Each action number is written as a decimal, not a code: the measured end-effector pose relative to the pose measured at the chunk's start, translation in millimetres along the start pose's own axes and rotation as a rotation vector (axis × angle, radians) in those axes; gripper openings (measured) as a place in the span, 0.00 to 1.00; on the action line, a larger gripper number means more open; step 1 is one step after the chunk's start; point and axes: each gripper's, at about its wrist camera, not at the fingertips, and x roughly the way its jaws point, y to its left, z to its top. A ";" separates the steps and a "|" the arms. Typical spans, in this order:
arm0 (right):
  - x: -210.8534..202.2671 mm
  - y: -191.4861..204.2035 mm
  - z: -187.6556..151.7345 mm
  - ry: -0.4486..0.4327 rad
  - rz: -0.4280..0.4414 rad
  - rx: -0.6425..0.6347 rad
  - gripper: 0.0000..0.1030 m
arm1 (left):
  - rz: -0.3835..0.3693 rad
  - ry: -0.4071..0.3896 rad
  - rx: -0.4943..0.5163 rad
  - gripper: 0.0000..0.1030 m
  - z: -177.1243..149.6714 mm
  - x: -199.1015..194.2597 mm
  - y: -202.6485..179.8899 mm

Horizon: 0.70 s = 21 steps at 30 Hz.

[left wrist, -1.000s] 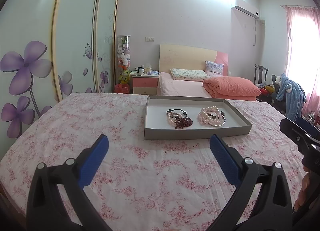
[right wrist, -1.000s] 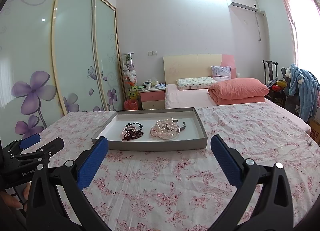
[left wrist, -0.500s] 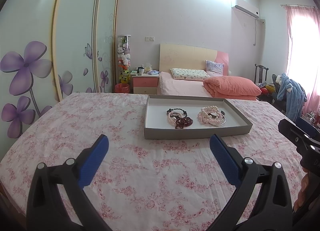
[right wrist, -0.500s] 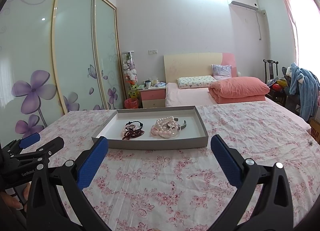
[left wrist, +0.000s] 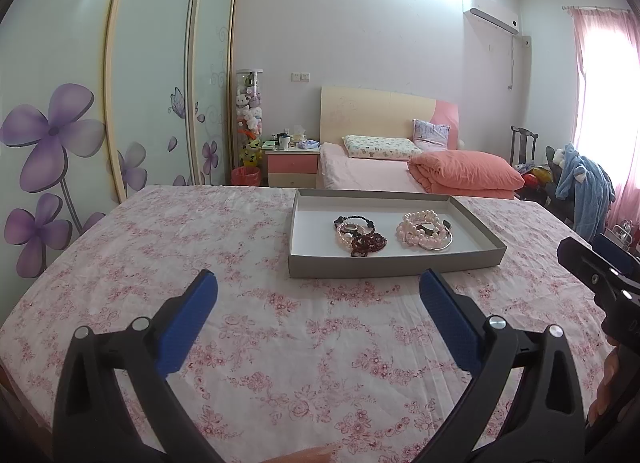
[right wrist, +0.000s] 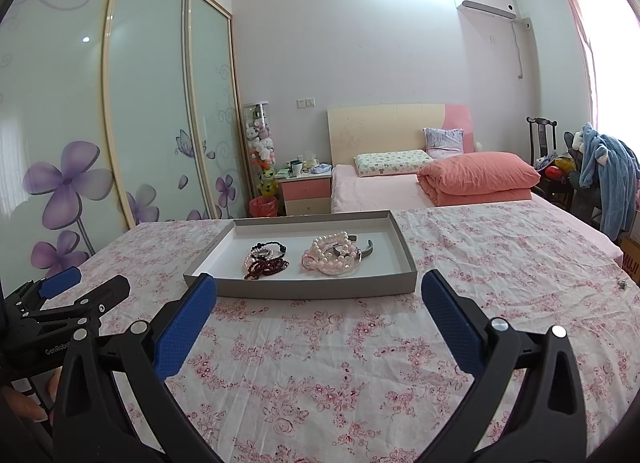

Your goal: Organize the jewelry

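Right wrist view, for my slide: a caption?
Open right claw faces a grey tray of bracelets on a floral cloth.

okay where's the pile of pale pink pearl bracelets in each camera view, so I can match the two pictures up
Left wrist view: the pearl bracelets lie right of centre, in the right half of the grey tray, beside the dark bead pile.
Right wrist view: the pearl bracelets lie near centre, again in the tray's right half, right of the dark beads.
Shared landmark: the orange-pink folded quilt on the bed behind.
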 end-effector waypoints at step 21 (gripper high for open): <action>1.3 0.4 -1.1 0.002 0.001 0.000 0.98 | 0.014 0.007 0.008 0.96 -0.5 4.1 -0.7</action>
